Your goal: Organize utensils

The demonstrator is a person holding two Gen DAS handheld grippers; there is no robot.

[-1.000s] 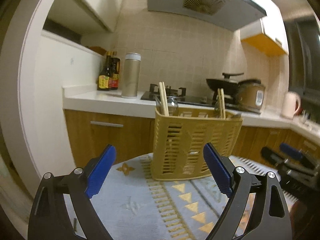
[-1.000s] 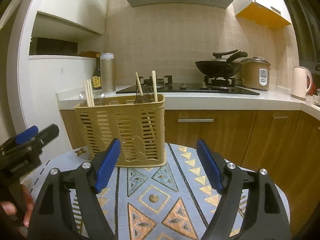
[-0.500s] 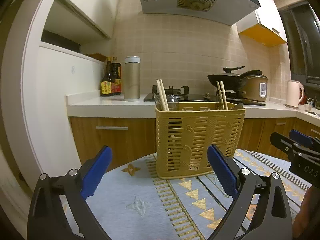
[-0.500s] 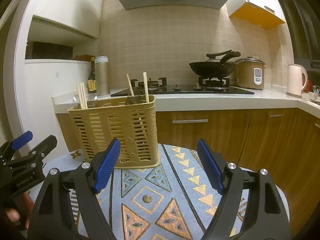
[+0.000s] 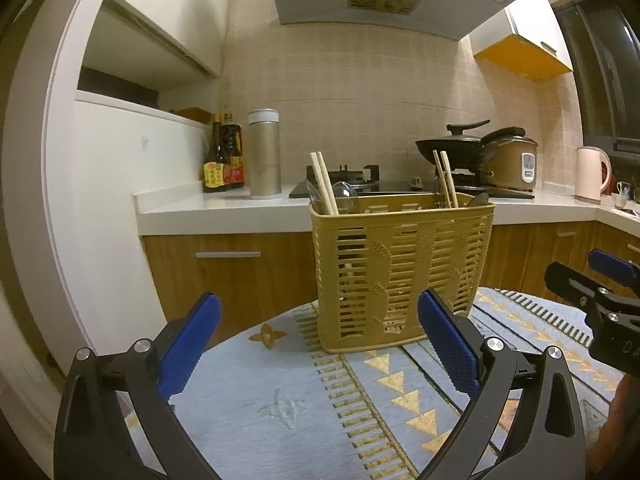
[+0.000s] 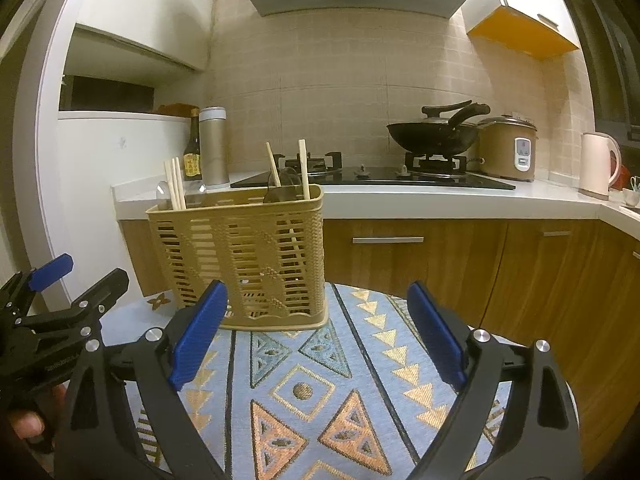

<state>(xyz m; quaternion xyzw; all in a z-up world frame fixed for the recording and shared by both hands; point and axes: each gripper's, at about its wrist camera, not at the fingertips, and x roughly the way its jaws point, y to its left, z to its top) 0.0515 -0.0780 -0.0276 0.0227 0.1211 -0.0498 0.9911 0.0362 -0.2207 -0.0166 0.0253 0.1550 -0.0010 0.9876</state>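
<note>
A tan slotted plastic utensil basket [image 5: 400, 272] [image 6: 240, 256] stands upright on the patterned cloth. It holds wooden chopsticks [image 5: 324, 184] [image 6: 175, 184] at its left end, another pair [image 5: 445, 178] [image 6: 303, 168] at its right end, and clear spoons [image 5: 344, 193]. My left gripper [image 5: 318, 306] is open just short of the basket, with nothing between its blue pads [image 5: 188, 344]. My right gripper [image 6: 316, 296] is a little to the basket's right. Its jaws are opening and nothing is between them. Each gripper shows at the edge of the other's view [image 5: 600, 284] [image 6: 68, 284].
A blue and gold patterned cloth [image 6: 304, 392] covers the round table. Behind runs a white kitchen counter [image 6: 440, 200] with a wok [image 6: 434, 136], rice cooker [image 6: 508, 148], kettle [image 6: 598, 166], sauce bottles [image 5: 222, 160] and a steel flask [image 5: 264, 154]. A hand [image 6: 26, 424] grips the left tool.
The left wrist view has rolled level, so the basket now looks upright. The right gripper's jaws have spread wider, and the left's a little. Both hands kept their places.
</note>
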